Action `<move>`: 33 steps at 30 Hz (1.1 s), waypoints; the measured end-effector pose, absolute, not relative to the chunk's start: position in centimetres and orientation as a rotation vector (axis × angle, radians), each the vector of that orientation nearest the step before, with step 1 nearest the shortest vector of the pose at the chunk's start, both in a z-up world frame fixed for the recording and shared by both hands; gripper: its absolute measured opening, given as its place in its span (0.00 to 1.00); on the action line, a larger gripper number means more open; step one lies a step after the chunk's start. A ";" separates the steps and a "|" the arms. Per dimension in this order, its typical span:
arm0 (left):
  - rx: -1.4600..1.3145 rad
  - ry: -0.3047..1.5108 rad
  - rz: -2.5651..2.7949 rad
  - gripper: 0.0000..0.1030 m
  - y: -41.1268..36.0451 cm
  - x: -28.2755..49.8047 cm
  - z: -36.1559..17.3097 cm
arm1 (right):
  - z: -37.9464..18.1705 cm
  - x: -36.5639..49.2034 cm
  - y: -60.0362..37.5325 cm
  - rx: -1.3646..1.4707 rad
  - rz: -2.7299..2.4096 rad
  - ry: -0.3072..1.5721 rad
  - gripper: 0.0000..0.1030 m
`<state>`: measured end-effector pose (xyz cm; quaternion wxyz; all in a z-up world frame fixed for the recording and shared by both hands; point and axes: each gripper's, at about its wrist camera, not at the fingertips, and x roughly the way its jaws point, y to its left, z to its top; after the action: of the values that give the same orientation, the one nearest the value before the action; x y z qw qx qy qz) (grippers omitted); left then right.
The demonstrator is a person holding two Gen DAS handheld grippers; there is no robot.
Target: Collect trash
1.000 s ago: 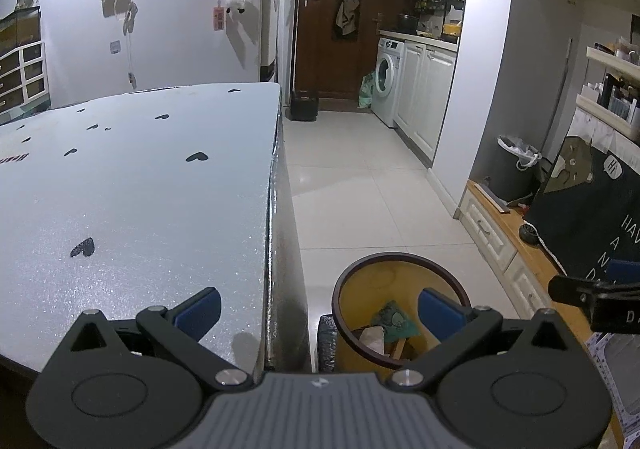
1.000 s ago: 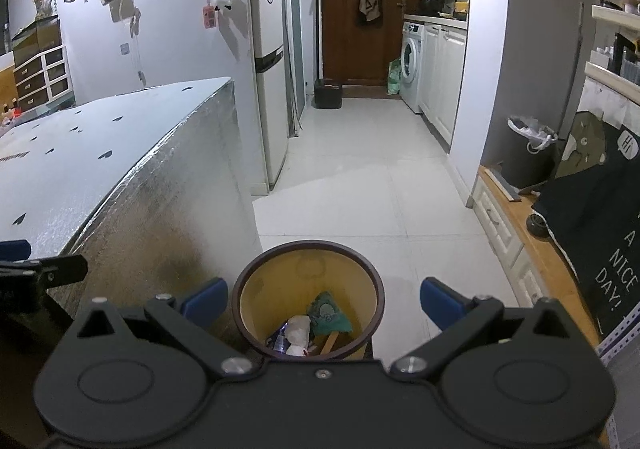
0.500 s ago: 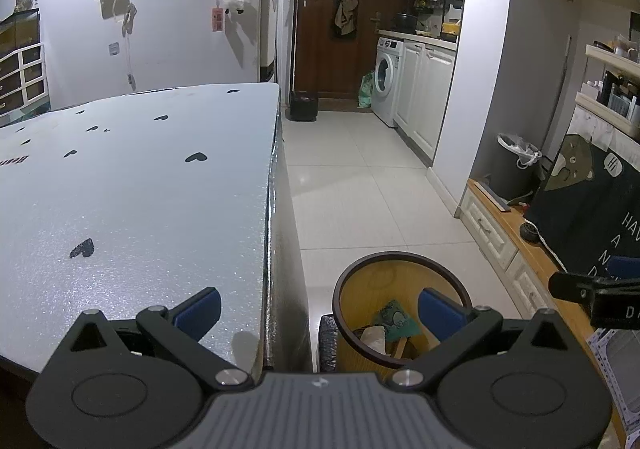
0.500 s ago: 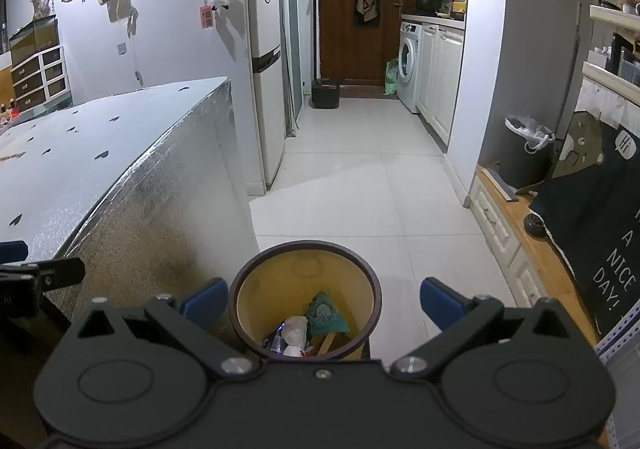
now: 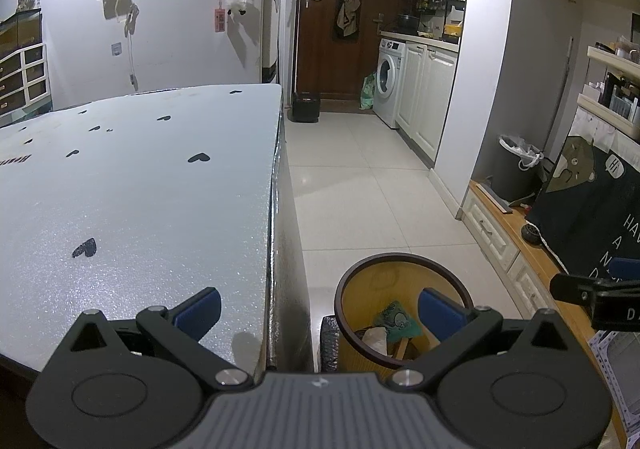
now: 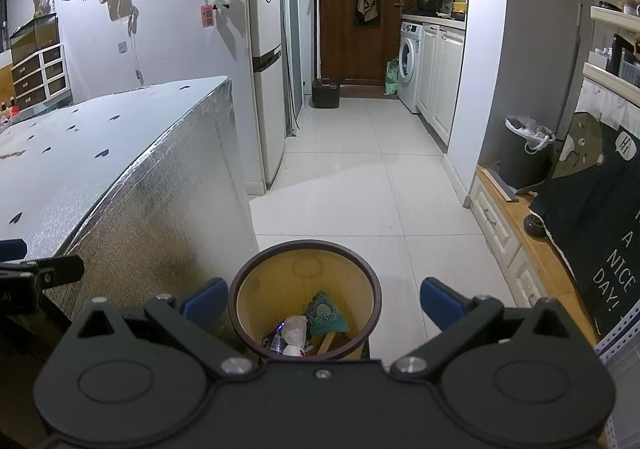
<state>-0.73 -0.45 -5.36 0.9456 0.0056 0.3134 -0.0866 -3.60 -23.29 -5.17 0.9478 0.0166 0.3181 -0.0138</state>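
A round yellow bin [image 6: 356, 281] with a dark rim stands on the tiled floor beside the table. Inside lie a green packet [image 6: 326, 315], a crumpled white wrapper [image 6: 294, 331] and other scraps. My right gripper [image 6: 320, 301] hangs open straight above the bin, nothing between its blue pads. In the left wrist view the same bin [image 5: 362, 301] sits low right, with the green packet [image 5: 396, 323] showing. My left gripper [image 5: 318, 309] is open and empty, straddling the table's edge and the bin. The right gripper's tip [image 5: 592, 291] shows at the far right.
The silver table [image 5: 140, 189] with black heart marks fills the left. A fridge [image 6: 266, 89] stands behind it. White cabinets and a washing machine [image 6: 410, 67] line the right wall. A dark bin with a white liner [image 6: 524, 153] sits in an alcove. Tiled floor [image 6: 360, 169] runs toward a brown door.
The right gripper has drifted slightly, so the bin sits a touch further left and lower in its view. The left gripper has barely moved.
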 end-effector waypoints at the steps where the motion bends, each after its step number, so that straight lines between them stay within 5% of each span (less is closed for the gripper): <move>1: 0.011 0.638 -0.176 1.00 -0.5 -0.7 -5.4 | -5.2 -3.6 -23.3 0.034 -0.028 0.648 1.00; 33: 0.016 0.631 -0.179 1.00 -0.3 -0.9 -5.0 | -5.2 -3.7 -23.3 0.028 -0.023 0.647 1.00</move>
<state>-0.94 -0.30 -5.05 0.9467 0.0079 0.3098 -0.0879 -3.68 -23.30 -5.17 0.9480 0.0137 0.3179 -0.0115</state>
